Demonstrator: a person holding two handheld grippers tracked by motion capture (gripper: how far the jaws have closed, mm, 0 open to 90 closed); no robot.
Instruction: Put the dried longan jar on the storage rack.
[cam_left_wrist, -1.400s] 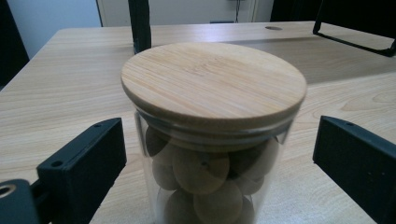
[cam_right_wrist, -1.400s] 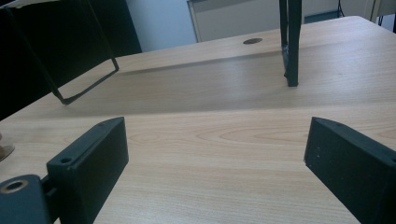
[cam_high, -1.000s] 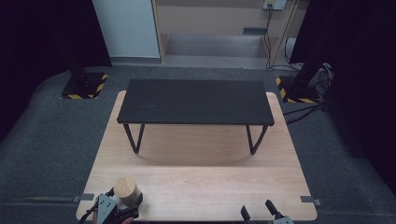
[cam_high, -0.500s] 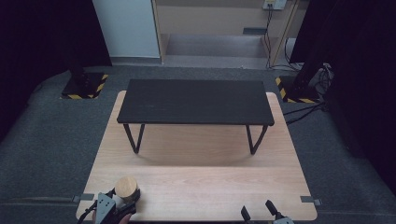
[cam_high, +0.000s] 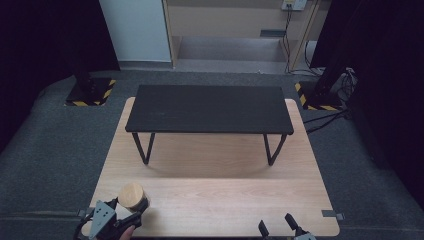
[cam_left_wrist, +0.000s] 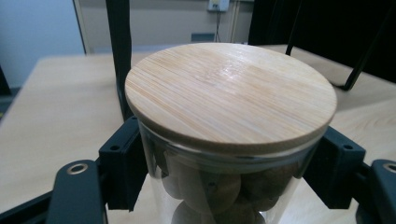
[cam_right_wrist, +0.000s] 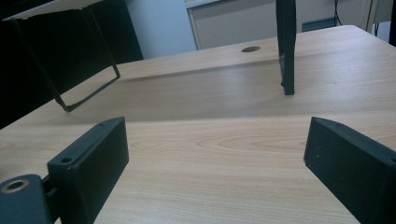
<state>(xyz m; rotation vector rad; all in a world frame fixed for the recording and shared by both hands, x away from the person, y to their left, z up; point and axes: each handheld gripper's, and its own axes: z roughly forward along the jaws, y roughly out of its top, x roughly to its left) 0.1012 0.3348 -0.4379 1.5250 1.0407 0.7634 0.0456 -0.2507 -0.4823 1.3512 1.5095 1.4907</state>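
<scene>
A glass jar (cam_high: 133, 196) with a round bamboo lid stands at the near left of the wooden table (cam_high: 225, 200). My left gripper (cam_high: 132, 206) is shut on it, one jaw on each side of the glass. In the left gripper view the jar (cam_left_wrist: 231, 107) holds round brown pieces, and both black pads (cam_left_wrist: 122, 168) press against its wall just under the lid. My right gripper (cam_high: 277, 226) is at the near right edge, open. In the right gripper view its jaws (cam_right_wrist: 215, 158) stand wide apart over bare wood.
A low black bench (cam_high: 209, 109) on thin metal legs stands across the far half of the table. One of its legs (cam_right_wrist: 286, 46) rises ahead of the right gripper. Grey carpet surrounds the table, with cables (cam_high: 325, 117) at the back right.
The jar and my left gripper have shifted slightly away from the near edge. The right gripper has stayed where it was.
</scene>
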